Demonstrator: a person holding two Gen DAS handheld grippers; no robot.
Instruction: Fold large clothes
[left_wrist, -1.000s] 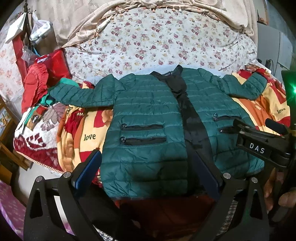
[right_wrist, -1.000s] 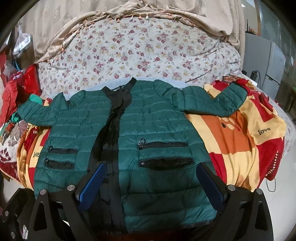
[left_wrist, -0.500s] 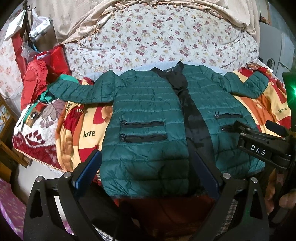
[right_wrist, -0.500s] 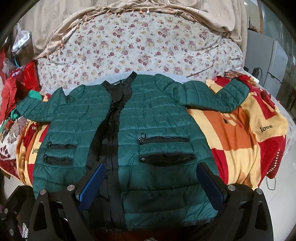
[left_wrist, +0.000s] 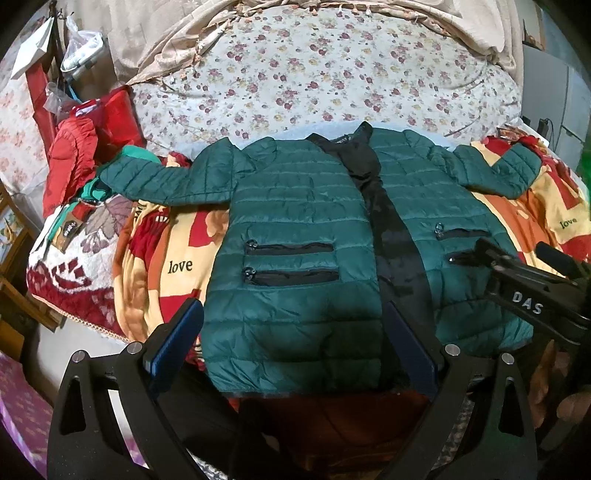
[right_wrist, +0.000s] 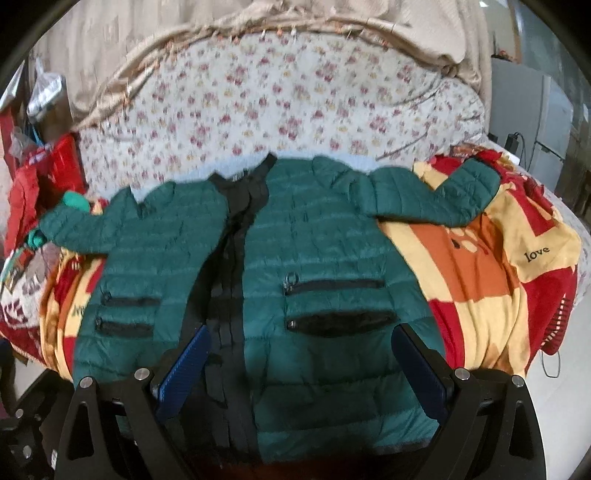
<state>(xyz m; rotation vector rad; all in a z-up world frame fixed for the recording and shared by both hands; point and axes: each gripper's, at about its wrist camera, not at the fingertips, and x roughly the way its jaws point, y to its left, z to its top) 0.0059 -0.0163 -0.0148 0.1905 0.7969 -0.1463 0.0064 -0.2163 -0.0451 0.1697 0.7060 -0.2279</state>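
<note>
A dark green quilted jacket (left_wrist: 295, 236) (right_wrist: 325, 266) lies flat and face up on the bed, sleeves spread to both sides, with a black front strip down its middle. My left gripper (left_wrist: 291, 336) hovers open above the hem of the jacket's left half, nothing between its blue pads (left_wrist: 173, 339). My right gripper (right_wrist: 303, 365) is open too, over the hem of the right half beside the black strip. In the left wrist view the right gripper's black body (left_wrist: 532, 291) shows at the right edge, with a hand (left_wrist: 569, 406) below it.
A red, orange and yellow blanket (right_wrist: 487, 273) printed "love" lies under the jacket. A floral quilt (left_wrist: 332, 74) rises behind it. Red clothes (left_wrist: 70, 155) are piled at the left. A white appliance (right_wrist: 532, 118) stands far right. The floor (right_wrist: 565, 387) shows past the bed's right edge.
Both grippers have tilted or drawn back slightly, so the jacket sits a little lower in each view. The jacket itself has not moved, and both grippers stay open.
</note>
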